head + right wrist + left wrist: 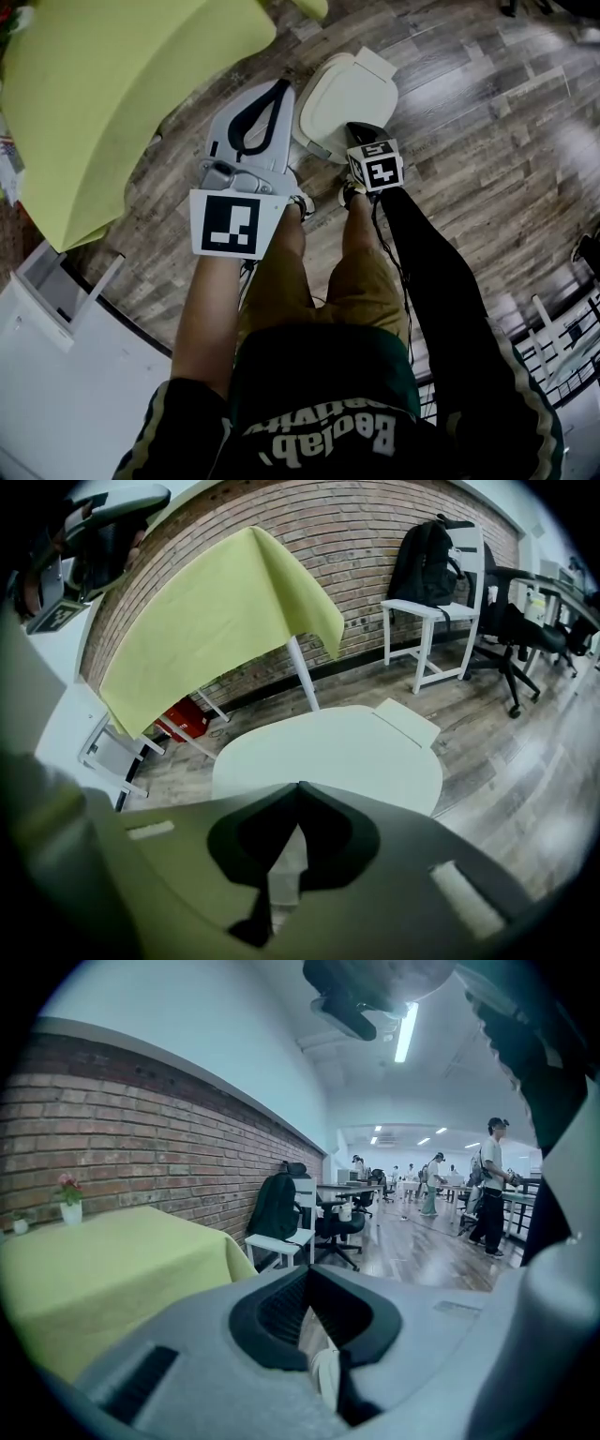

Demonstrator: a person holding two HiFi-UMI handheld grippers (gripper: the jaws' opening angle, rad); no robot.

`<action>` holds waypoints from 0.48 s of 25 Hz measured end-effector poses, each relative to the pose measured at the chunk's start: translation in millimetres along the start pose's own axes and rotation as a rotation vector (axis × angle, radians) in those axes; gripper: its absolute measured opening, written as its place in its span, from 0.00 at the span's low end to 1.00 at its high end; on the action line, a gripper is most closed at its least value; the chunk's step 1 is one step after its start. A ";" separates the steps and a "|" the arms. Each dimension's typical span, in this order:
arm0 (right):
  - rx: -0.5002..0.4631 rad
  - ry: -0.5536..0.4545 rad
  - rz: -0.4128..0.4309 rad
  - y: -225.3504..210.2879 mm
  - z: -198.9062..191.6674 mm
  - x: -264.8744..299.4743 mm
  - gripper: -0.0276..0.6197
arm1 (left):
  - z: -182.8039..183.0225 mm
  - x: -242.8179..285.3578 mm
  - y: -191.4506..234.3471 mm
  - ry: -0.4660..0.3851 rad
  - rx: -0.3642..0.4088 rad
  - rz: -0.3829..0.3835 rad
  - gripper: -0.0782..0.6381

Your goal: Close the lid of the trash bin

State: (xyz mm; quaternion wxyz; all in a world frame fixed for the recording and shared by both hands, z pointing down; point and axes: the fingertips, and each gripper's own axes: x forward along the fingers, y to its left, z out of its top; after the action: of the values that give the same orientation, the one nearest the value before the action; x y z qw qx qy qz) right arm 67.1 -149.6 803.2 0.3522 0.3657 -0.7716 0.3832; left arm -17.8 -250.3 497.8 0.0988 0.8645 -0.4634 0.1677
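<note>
Black plastic right gripper [300, 787]: the jaws are brought together tip to tip, with nothing clamped between them. The claw is aimed down and forward.

Light grey plastic left gripper [279, 89]: held to the left of the right claw. The jaws are likewise pressed together and empty. In its own view only the room is seen, so it is judged to be raised and aimed out level, with no part in the work.

Pale cream oval plastic lid [328, 752] of the trash bin [342, 94]: found just beyond and below the right claw's tips, on the grey wood-plank floor [469, 141]. The lid is seen lying flat and level. Whether the tips rest on its near edge cannot be told.

Orientation: the long axis of the lid is run straight away from the claw. A rectangular tab [409, 720] is carried at the far end, and the rounded end is set nearest the tips.

Step in hand: the closing is judged to be at its end, with the lid apparently already down. For the next move, a light downward press on the near edge would be called for to confirm seating, and then a clean lift of the claw away.

Yellow-green cloth-covered table [216, 621]: stood beyond the lid, to the claw's left.

Red-brown brick wall [375, 517]: farthest, behind the table.
</note>
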 end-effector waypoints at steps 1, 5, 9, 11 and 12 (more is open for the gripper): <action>0.004 0.003 -0.005 -0.2 -2.3 2.6 0.06 | -1.9 0.4 0.7 0.000 -0.002 0.001 0.12; 0.010 0.011 -0.001 0.5 -8.9 10.9 0.06 | -8.7 1.7 2.5 0.005 -0.008 0.001 0.12; -0.001 0.026 0.011 1.3 -14.4 16.5 0.06 | -12.3 2.0 5.9 0.010 -0.013 0.005 0.12; -0.013 0.034 0.015 1.7 -16.2 19.3 0.06 | -11.8 1.7 7.3 0.005 -0.016 0.008 0.12; -0.016 0.039 0.015 1.8 -17.5 20.9 0.06 | -12.2 1.7 7.8 0.005 -0.017 0.008 0.12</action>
State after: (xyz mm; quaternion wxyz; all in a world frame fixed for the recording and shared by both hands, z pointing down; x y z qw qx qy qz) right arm 60.1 -140.1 827.8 0.3672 0.3494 -0.7705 0.3866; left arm -25.8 -251.9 509.8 0.1064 0.8614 -0.4681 0.1662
